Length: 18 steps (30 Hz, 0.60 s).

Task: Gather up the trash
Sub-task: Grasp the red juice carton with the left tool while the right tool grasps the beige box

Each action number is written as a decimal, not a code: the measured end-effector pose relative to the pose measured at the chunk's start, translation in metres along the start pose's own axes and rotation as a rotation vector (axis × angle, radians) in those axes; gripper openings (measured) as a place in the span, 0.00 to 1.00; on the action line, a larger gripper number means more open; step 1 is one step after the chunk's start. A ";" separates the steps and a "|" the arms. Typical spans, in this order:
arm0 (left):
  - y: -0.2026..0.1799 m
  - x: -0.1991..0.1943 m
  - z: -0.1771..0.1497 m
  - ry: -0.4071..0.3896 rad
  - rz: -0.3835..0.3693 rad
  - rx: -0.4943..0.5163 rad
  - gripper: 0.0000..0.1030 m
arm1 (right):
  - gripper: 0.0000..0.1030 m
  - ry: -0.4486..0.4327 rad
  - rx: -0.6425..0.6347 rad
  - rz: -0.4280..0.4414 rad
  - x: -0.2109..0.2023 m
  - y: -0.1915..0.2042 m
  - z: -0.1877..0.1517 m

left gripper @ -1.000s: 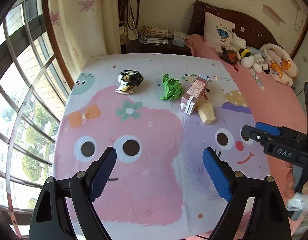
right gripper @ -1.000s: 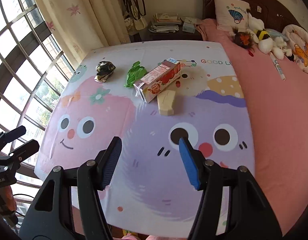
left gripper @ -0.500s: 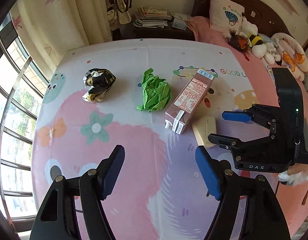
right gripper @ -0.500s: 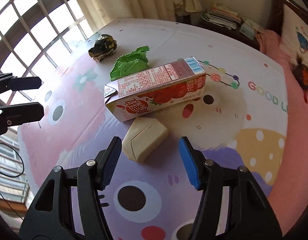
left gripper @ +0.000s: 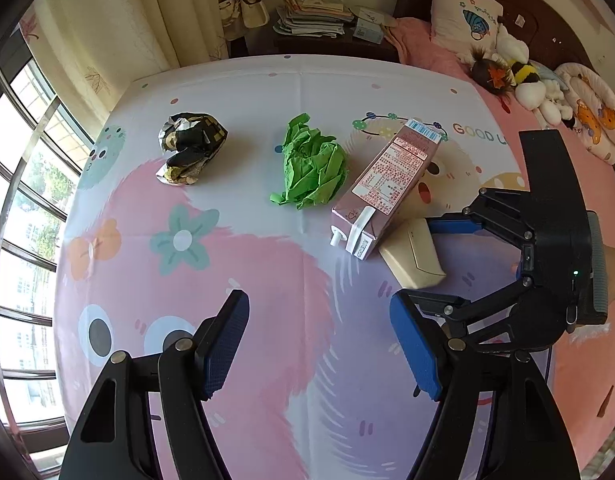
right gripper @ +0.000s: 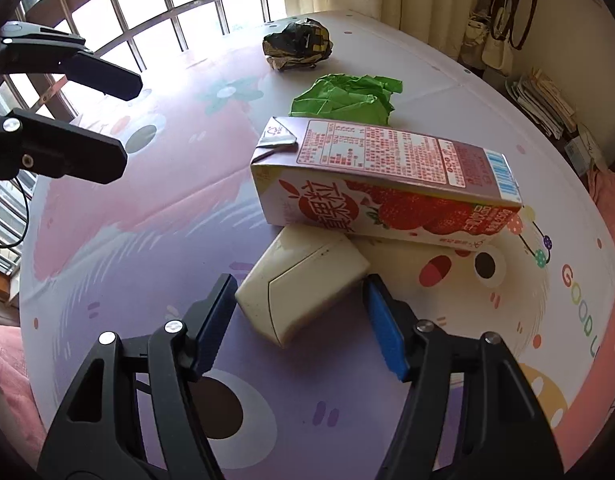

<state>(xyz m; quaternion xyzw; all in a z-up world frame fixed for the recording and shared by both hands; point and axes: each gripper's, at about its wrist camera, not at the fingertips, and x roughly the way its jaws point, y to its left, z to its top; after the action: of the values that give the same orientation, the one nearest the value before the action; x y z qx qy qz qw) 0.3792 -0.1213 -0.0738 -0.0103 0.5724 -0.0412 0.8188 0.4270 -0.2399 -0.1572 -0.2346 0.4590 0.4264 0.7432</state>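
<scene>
Cartoon bedsheet [left gripper: 267,280]: cream box [right gripper: 303,286] partly hidden under carton [right gripper: 387,184]; right gripper [right gripper: 297,320] opening.

Bright window [left gripper: 23,184] daylight, soft short shadows, sharp focus, fisheye-warped dark edges.

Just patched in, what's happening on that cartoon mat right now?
A person is collecting trash with two handheld grippers. The right gripper straddles a small cream box beside the pink strawberry drink carton; its jaws are opening, pads not yet pressing. The left gripper hovers open and empty. A crumpled green paper and a black-and-gold foil wad lie untouched.
</scene>
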 end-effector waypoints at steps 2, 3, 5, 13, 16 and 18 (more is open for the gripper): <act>-0.001 -0.001 0.003 -0.005 -0.004 0.001 0.72 | 0.61 -0.001 -0.033 0.003 -0.001 0.000 0.001; -0.001 -0.002 0.004 -0.006 -0.005 0.001 0.72 | 0.61 -0.003 -0.058 -0.001 -0.003 0.001 0.001; -0.003 -0.002 0.006 -0.008 -0.011 0.003 0.72 | 0.61 -0.002 -0.118 -0.017 -0.007 0.003 0.000; -0.004 0.004 0.012 -0.010 -0.016 -0.006 0.72 | 0.64 -0.008 -0.231 -0.059 0.001 0.007 0.003; -0.002 0.005 0.015 -0.012 -0.017 -0.016 0.72 | 0.64 -0.018 -0.226 -0.056 0.006 0.009 0.010; -0.001 0.005 0.017 -0.014 -0.012 -0.017 0.72 | 0.64 -0.031 -0.228 -0.051 0.008 0.010 0.011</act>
<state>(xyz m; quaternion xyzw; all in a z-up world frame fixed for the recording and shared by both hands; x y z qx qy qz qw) 0.3969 -0.1234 -0.0720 -0.0210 0.5668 -0.0411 0.8226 0.4255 -0.2228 -0.1586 -0.3225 0.3899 0.4604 0.7293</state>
